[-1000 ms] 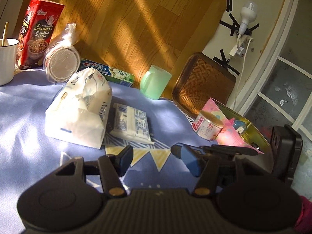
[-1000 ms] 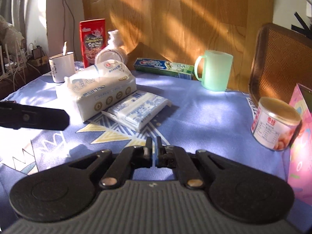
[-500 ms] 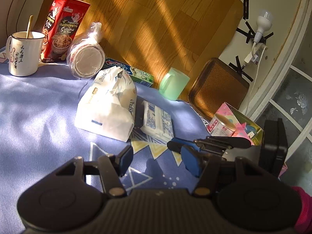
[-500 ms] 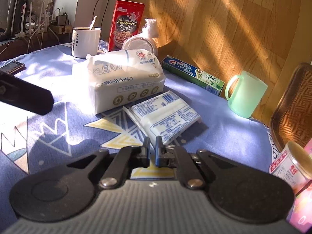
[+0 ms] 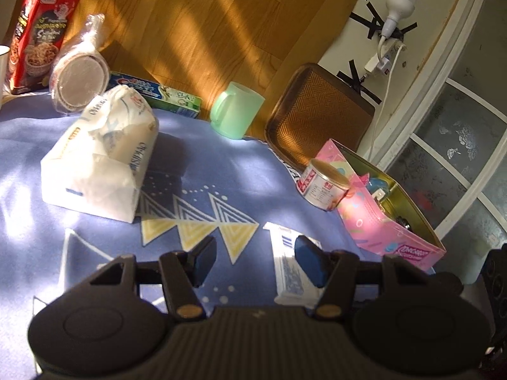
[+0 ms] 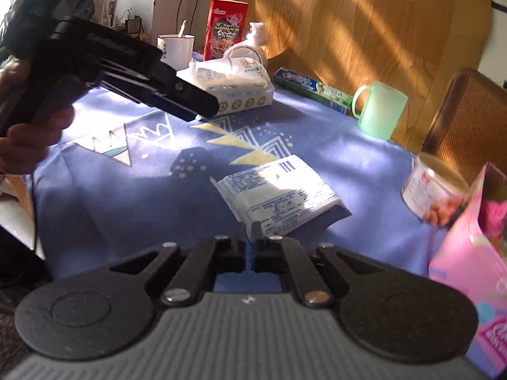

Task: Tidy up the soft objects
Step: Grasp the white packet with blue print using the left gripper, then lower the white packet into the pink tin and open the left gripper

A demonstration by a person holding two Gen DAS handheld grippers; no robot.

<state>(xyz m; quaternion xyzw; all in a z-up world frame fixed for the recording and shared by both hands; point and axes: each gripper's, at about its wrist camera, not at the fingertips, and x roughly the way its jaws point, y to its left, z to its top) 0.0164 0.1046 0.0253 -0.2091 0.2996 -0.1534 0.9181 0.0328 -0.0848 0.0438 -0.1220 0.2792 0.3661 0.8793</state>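
Note:
A small flat tissue pack (image 6: 279, 196) lies on the blue cloth, and its near edge runs in between the tips of my right gripper (image 6: 248, 237), which is shut on it. In the left wrist view the same pack (image 5: 286, 269) shows just behind the right finger of my left gripper (image 5: 255, 259), which is open and holds nothing. A large white tissue pack (image 5: 98, 155) sits further back on the left, also visible from the right wrist (image 6: 234, 85). A hand holds the left gripper (image 6: 199, 107) above the cloth, between the two packs.
Along the wooden back panel stand a red tin (image 5: 38, 31), wrapped bowls (image 5: 77, 82), a toothpaste box (image 5: 158, 95), a green mug (image 5: 237, 110) and a leaning brown tray (image 5: 317, 114). A can (image 5: 326, 186) and an open pink box (image 5: 389, 221) sit right. A white mug (image 6: 176, 47) stands far left.
The small tissue pack has slid away from the large pack toward the near right, along with the shut right gripper. The left gripper has swung over the cloth, still open.

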